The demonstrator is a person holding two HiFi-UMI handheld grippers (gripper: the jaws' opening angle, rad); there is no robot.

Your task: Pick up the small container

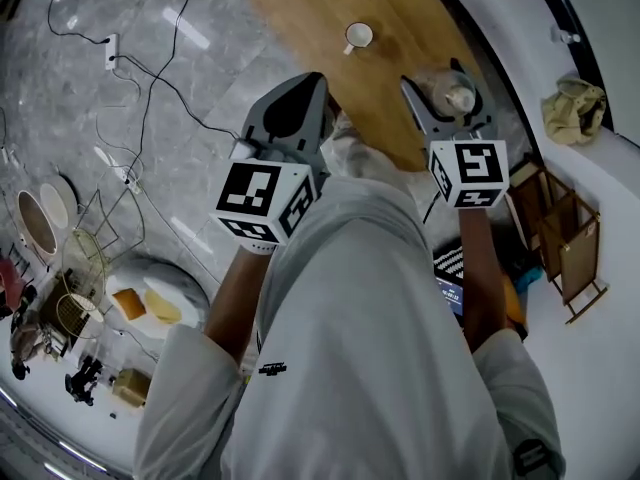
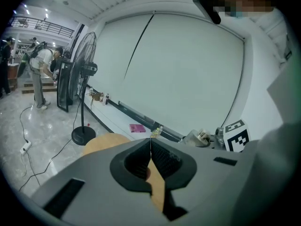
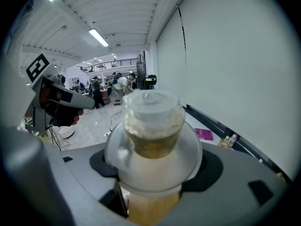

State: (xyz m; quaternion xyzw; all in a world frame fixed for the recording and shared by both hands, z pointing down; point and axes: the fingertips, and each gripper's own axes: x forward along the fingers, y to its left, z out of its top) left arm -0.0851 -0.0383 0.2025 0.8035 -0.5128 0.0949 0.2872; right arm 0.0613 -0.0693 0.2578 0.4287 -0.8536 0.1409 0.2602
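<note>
The right hand-held gripper (image 1: 441,86) is clamped on the container (image 3: 153,121), keeping it upright above the table (image 1: 330,8), likely against spills. The left hand-held gripper (image 2: 150,145), jaws together and empty, hangs over the table's near edge.

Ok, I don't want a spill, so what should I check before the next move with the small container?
1. Grip: right claw clamped on the small container: ok.
2. Seal: lid seated on the container: ok.
3. Spare hand: left claw shut, nothing between: ok.
4. Neighbour: white cup well apart from the container: ok.
5. Lift: container's base clear of the wooden table: cannot tell.
</note>
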